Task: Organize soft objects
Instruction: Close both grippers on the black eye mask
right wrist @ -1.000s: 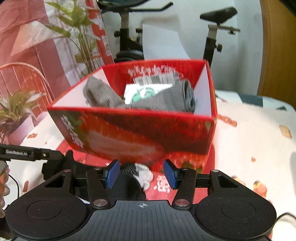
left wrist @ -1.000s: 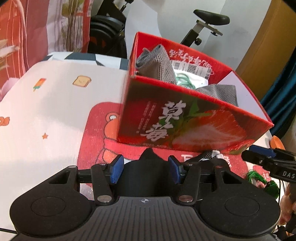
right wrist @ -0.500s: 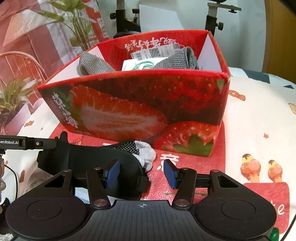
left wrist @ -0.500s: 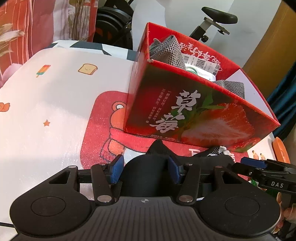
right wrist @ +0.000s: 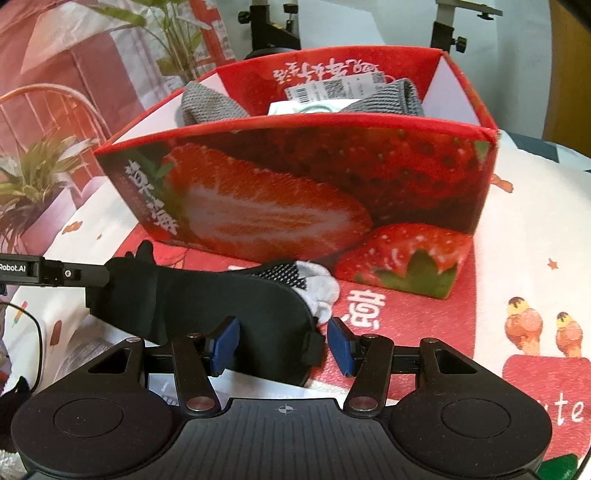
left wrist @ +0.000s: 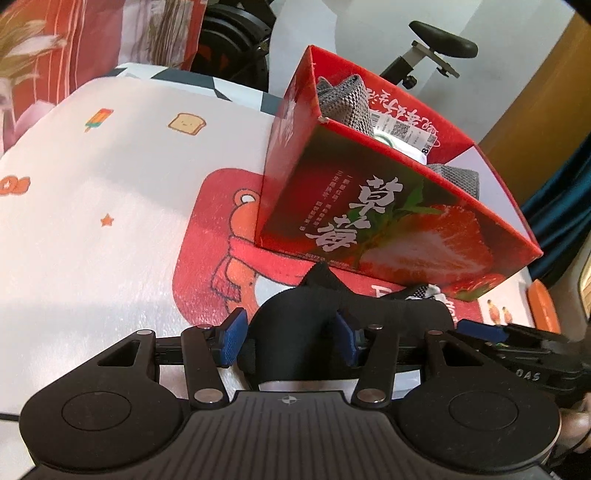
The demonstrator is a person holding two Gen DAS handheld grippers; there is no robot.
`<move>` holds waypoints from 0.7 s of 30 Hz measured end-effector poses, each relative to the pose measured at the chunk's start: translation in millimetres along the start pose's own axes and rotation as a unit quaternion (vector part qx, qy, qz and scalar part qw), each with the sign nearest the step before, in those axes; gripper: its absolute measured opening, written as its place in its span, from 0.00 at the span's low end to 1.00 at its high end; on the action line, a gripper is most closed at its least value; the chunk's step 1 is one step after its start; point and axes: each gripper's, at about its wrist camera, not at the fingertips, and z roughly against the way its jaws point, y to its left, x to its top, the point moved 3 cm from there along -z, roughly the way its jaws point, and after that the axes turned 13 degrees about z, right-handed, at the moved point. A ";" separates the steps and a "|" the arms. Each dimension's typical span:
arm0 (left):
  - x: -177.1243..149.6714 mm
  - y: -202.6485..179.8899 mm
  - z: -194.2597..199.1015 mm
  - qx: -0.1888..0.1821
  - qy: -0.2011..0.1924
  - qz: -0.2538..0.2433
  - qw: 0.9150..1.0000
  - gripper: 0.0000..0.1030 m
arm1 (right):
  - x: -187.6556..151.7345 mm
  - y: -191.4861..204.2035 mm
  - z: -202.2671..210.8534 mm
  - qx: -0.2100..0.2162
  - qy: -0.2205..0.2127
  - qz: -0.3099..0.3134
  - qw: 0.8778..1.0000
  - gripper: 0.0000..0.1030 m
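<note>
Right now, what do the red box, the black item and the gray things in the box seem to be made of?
Box: likely printed cardboard with a slight sheen; thin, straight-creased walls, white inside.
Black item: soft matte fabric; it sags and folds.
Gray things: coarse knit or mesh cloth, weave visible.

White wall (left wrist: pixel 362 26), exercise bike (left wrist: pixel 436 51), wooden door (left wrist: pixel 535 88), potted plants (right wrist: pixel 33 177) behind cartoon-printed table cover (left wrist: pixel 110 206)

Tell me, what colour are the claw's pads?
Blue pads, clearest in the right wrist view.
</note>
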 end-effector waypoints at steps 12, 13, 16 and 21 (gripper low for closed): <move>-2.3 1.0 3.1 -0.003 0.003 0.003 1.000 0.52 | -7.0 -3.4 -6.2 0.011 0.018 -0.012 1.000 0.53; -1.5 1.8 4.7 -0.004 0.001 0.005 1.000 0.52 | -7.8 -3.9 -7.1 0.013 0.020 -0.014 1.000 0.54; -1.7 3.7 8.5 -0.003 0.000 0.008 1.000 0.52 | -9.8 -4.1 -7.5 0.014 0.020 -0.018 1.000 0.54; -8.7 5.5 5.1 -0.003 0.014 0.015 1.000 0.52 | -10.3 -4.0 -7.6 0.016 0.019 -0.017 1.000 0.54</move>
